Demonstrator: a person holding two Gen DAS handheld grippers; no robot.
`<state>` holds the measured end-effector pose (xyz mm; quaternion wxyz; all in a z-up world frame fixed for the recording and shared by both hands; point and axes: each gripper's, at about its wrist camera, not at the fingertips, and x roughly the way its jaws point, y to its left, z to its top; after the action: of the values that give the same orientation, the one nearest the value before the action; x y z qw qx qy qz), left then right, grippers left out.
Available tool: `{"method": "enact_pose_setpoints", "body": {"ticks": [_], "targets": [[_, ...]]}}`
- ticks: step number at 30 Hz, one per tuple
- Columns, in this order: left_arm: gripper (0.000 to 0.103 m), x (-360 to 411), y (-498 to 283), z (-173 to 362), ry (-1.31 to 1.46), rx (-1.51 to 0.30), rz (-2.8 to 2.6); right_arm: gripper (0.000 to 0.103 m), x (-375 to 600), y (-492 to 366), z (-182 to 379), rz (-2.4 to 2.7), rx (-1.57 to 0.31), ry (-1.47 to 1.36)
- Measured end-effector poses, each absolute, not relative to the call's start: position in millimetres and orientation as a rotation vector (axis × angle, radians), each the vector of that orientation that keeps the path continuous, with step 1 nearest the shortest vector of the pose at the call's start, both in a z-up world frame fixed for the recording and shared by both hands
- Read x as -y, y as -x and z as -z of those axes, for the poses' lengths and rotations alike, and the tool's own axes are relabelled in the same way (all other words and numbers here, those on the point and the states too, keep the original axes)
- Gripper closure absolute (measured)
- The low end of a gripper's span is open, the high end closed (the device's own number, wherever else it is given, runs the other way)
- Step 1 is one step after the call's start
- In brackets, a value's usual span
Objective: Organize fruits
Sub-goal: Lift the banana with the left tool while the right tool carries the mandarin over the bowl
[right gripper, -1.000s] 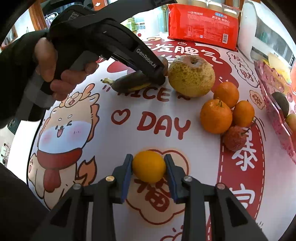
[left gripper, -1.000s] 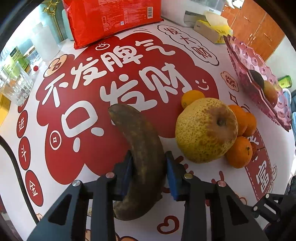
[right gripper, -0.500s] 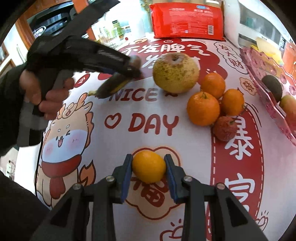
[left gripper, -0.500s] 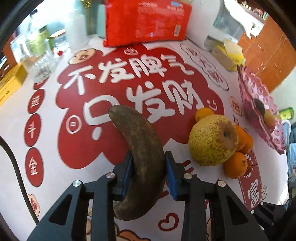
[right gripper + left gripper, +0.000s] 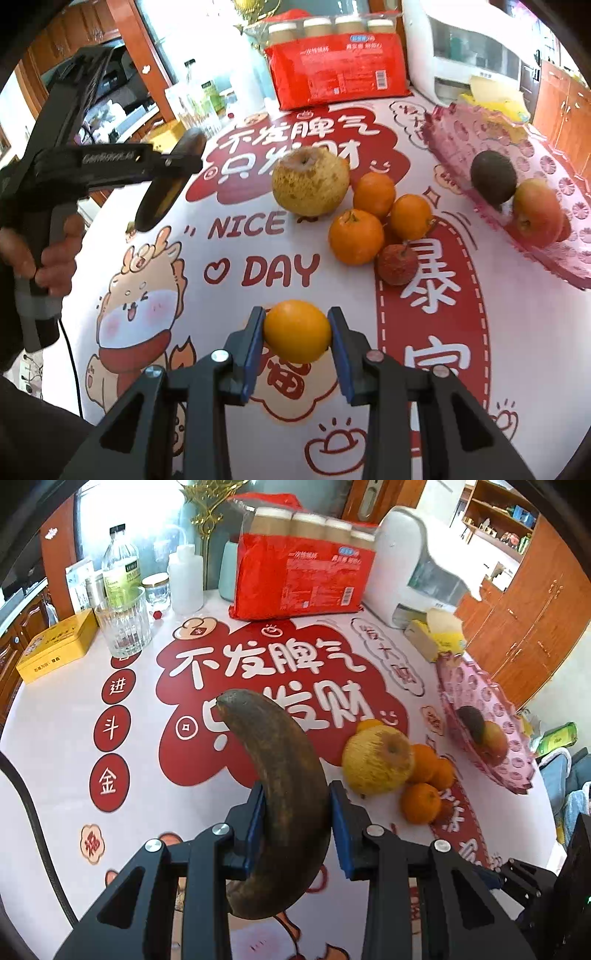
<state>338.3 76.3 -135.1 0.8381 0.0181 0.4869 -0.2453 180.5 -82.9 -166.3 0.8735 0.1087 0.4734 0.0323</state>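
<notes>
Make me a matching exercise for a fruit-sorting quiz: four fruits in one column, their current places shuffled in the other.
1. banana
2. small orange
3. avocado
4. pear

A. on the pink tray
B. in the right gripper
C. on the tablecloth beside the tangerines
D. in the left gripper

Pairs: 1-D, 2-B, 3-A, 4-C

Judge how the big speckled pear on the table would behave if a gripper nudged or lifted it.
The pear is round and sits stem end up, so a nudge would probably roll it, likely into the oranges touching its side. It is the biggest fruit there, so probably heavy, and wide for the jaws. Its brown patches suggest soft spots that may bruise.
</notes>
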Motion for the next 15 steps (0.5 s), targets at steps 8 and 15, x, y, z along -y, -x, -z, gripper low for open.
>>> {"method": "enact_pose_setpoints", "body": {"ticks": [8,15], "targets": [[0.071,-61,-291,103,-0.048,-0.954,0.524,0.069,104,-162,140,-0.042,-0.91,-0.242],[0.071,-31,-252,73,-0.032,-0.907,0.531,0.069,148,-141,118,0.002,-0.862,-0.263]]}}
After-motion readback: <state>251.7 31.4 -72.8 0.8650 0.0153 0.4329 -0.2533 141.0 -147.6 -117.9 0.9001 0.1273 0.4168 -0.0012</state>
